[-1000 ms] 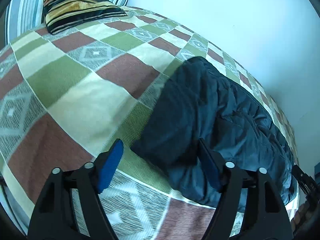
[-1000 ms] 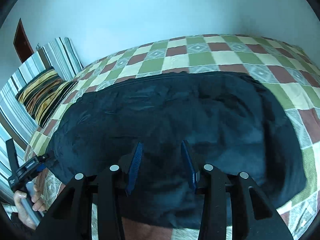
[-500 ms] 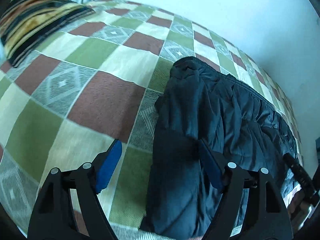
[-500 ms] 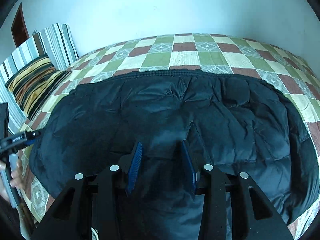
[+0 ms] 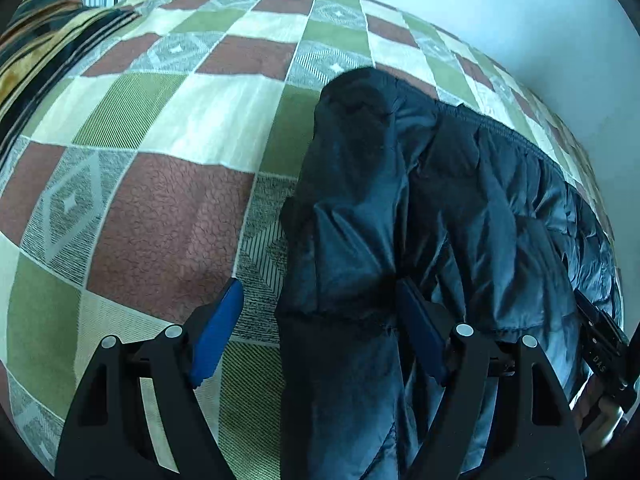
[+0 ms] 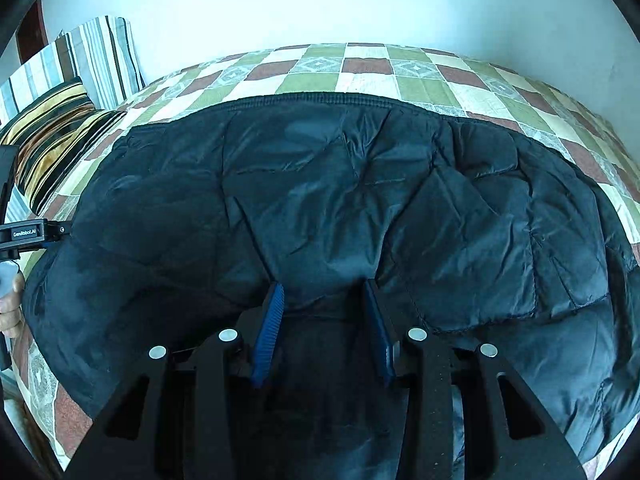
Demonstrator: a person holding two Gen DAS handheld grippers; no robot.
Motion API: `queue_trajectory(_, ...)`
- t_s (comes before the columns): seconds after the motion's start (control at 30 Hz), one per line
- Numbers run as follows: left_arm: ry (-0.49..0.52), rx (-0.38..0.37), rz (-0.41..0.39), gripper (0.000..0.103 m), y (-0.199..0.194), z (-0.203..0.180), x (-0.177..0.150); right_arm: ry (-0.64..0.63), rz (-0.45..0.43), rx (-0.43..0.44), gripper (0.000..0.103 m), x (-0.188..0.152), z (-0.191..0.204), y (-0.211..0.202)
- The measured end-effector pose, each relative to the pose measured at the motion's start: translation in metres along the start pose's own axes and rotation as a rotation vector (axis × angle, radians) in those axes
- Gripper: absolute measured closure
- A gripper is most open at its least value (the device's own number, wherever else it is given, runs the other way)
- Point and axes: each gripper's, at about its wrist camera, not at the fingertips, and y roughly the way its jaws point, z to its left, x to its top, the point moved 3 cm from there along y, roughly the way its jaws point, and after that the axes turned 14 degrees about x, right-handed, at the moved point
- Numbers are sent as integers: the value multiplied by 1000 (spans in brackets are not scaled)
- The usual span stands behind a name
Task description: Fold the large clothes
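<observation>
The left gripper (image 5: 318, 338) hangs over the near end of the dark quilted jacket (image 6: 360, 208), which lies spread across the bed (image 5: 168, 208) on its checked green, brown and cream cover; its jaws stand wide open and grip nothing; the left blue pad (image 5: 216, 336) hovers over bare cover just left of the jacket's edge, while the right pad sits over the dark cloth, so that a folded strip of jacket, a sleeve by the look of it, lies between the jaws and runs away ahead of them; whether the right pad touches the cloth I cannot tell. Well beyond the left jaw, at the head of the bed, a striped cushion (image 5: 36, 52) lies against the far corner.

Further right, the right gripper (image 6: 324, 330) is set over the middle of the jacket's near side; its jaws are partly open, much narrower than the left pair; dark cloth fills the gap between the two blue pads and bulges up just ahead of their tips; whether the pads press on it or merely stand over it I cannot tell; the jacket spreads out on both sides of these jaws, its far zipped edge running across the bed beyond them; the left gripper and a person's hand (image 6: 10, 300) show at the jacket's left end.
</observation>
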Motion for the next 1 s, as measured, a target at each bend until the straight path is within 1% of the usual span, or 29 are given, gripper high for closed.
queue_trajectory(0.13,-17,-13,30,21,6,2,-2,-6,-4,1,62,-1,0,1)
queue_trajectory(0.23,-59,-61,61,21,3,8,-3,-8,-5,1,62,-1,0,2)
queue_trajectory(0.3,-55,-68,67,21,0,9,-8,-7,-5,3,62,0,0,2)
queue_trajectory(0.4,-41,-71,45,21,-10,9,-13,-9,-8,4,62,-1,0,2)
queue_trajectory(0.47,-47,-94,49,21,-11,9,-16,-10,-10,2,62,-1,1,2)
queue_trajectory(0.6,-43,-85,72,19,-1,2,-19,-13,-14,0,62,-2,1,2)
queue_trajectory(0.73,-35,-111,87,19,7,-7,-19,-12,-14,1,62,-1,1,2)
queue_trajectory(0.77,-34,-111,88,20,8,-8,-19,-12,-15,0,62,-2,1,2)
queue_trajectory(0.8,-28,-116,88,27,7,-10,-20,-13,-17,-1,62,-2,1,2)
queue_trajectory(0.83,-22,-135,89,39,6,-13,-21,-14,-18,-1,62,-2,1,2)
queue_trajectory(0.87,-22,-149,92,43,6,-15,-21,-14,-19,-2,62,-3,1,2)
queue_trajectory(1.0,-16,-125,85,54,2,-22,-21,-15,-19,-1,62,-3,2,2)
